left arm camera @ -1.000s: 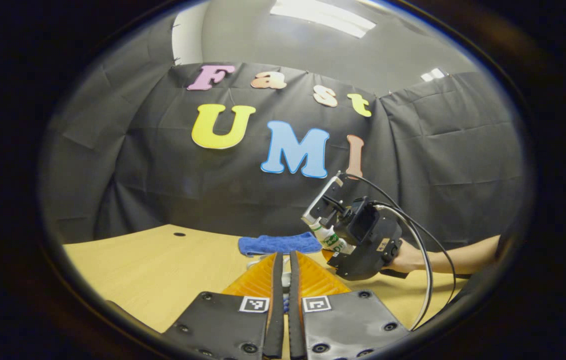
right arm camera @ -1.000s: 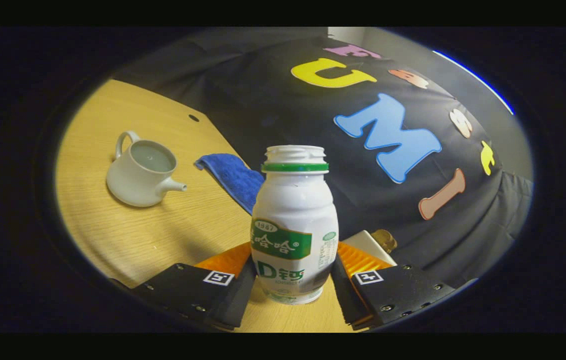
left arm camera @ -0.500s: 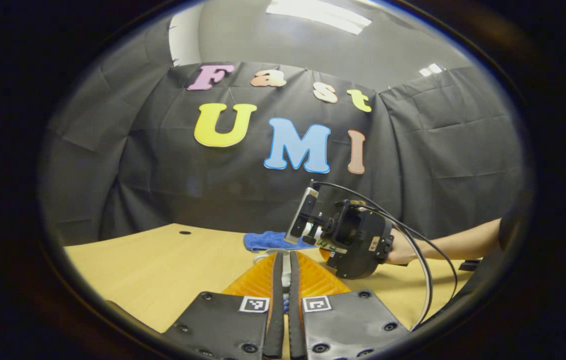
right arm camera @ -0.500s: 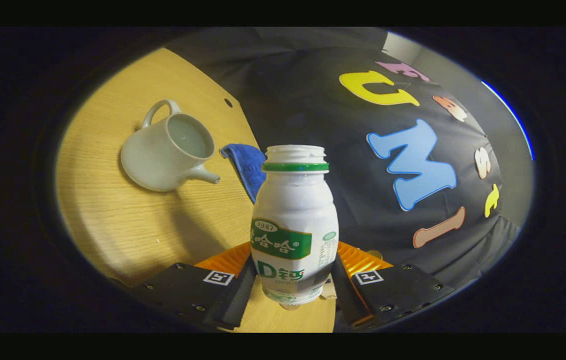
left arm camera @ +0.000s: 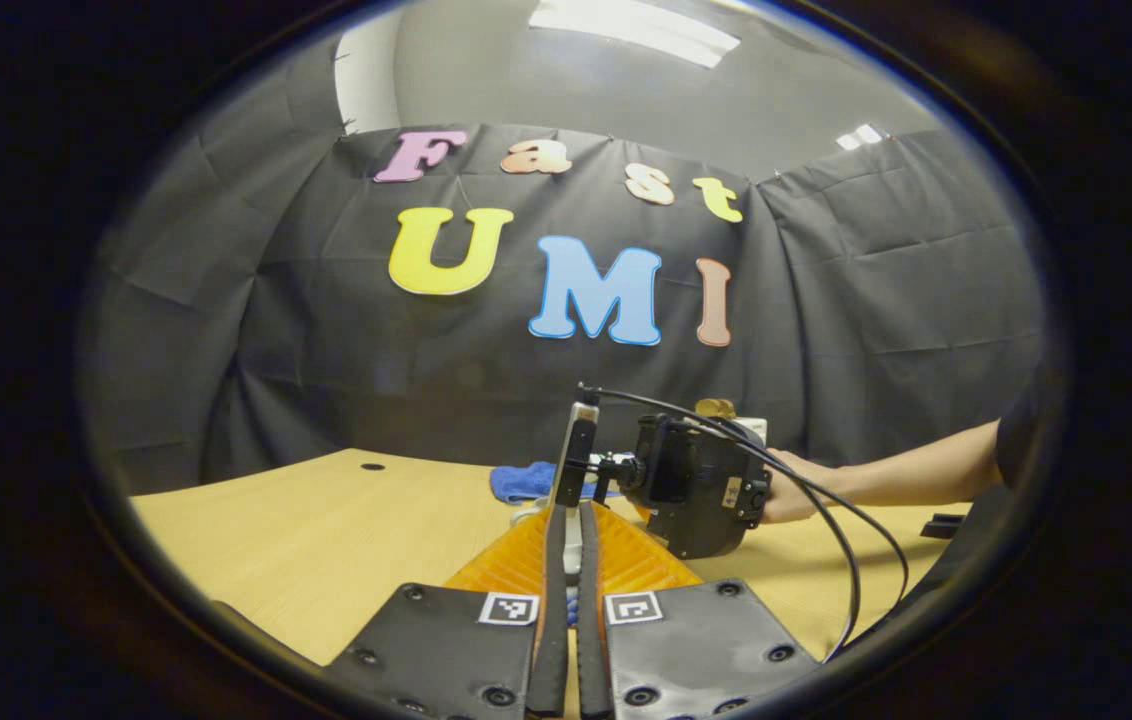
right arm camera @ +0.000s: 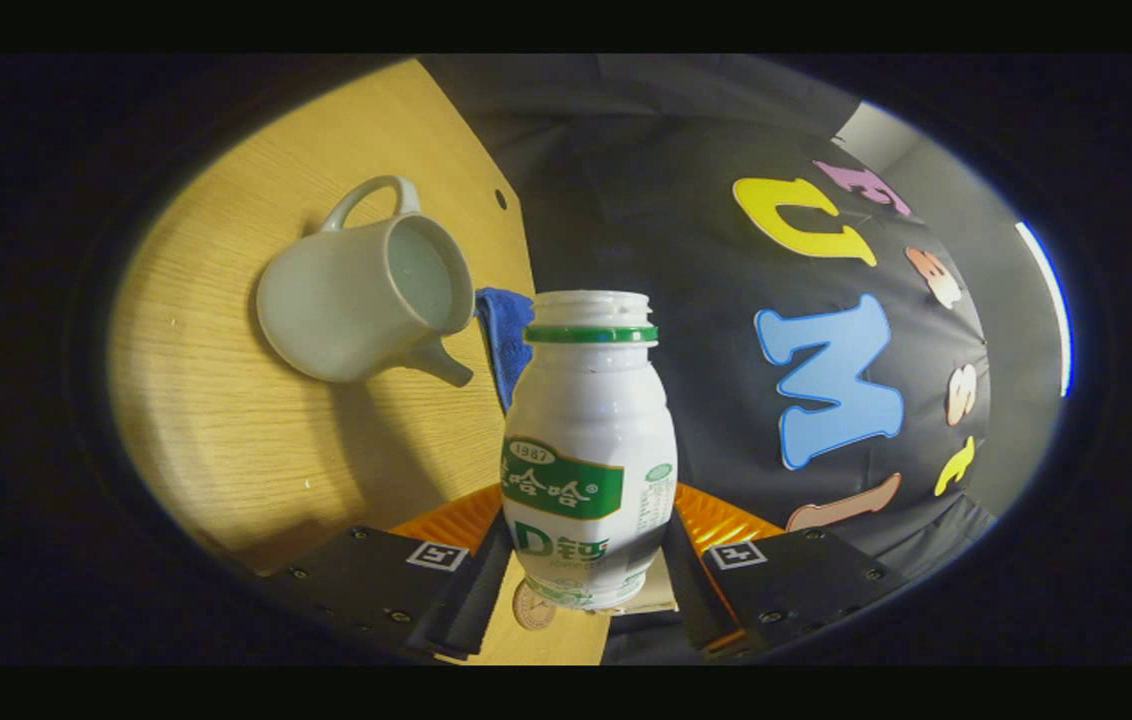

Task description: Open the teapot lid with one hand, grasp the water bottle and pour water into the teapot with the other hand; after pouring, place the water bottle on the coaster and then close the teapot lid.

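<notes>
uncapped white water bottle (right arm camera: pixel 589 450) pinched between both fingers of right gripper (right arm camera: pixel 586 575), tipped toward lidless white teapot (right arm camera: pixel 366 285) on wooden table (right arm camera: pixel 226 440), blue cloth (right arm camera: pixel 504 335) just behind, left gripper (left arm camera: pixel 569 560) fingers nearly closed, contents hard to tell

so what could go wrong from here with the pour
The water bottle, uncapped in the right gripper, is tilting toward the open teapot but its mouth is not over the opening, so water may hit the wooden table. The blue cloth lies beside the spout and could get wet.
</notes>
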Demonstrator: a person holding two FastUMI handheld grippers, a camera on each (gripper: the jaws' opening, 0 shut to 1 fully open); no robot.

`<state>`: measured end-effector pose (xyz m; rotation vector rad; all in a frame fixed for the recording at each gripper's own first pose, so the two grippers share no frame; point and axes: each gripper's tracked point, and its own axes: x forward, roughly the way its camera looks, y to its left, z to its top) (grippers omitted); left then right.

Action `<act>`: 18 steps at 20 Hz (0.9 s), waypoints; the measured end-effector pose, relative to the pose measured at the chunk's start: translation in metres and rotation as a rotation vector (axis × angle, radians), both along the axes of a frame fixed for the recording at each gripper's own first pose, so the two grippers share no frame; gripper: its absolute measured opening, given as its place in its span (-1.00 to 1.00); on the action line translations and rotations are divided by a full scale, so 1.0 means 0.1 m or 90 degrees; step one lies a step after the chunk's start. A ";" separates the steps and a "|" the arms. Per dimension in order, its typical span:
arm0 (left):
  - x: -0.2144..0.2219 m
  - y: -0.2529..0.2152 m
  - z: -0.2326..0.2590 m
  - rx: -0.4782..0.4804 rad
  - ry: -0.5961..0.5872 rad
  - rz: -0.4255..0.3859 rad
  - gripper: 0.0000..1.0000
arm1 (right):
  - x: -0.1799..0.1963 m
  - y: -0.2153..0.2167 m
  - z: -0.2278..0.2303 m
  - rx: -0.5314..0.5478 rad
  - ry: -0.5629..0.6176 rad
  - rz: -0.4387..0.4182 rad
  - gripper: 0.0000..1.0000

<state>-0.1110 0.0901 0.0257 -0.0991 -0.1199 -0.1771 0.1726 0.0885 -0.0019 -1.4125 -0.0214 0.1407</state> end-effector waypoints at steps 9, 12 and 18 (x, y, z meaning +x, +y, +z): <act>0.02 0.03 -0.04 0.001 0.006 0.003 -0.72 | -0.03 0.08 0.00 -0.087 -0.025 0.013 0.45; 0.02 0.03 -0.03 0.002 0.005 0.003 -0.72 | -0.03 0.09 0.01 -0.115 -0.031 0.017 0.45; 0.01 0.04 -0.03 0.003 0.006 0.004 -0.72 | -0.01 0.12 0.07 -0.169 -0.046 0.029 0.45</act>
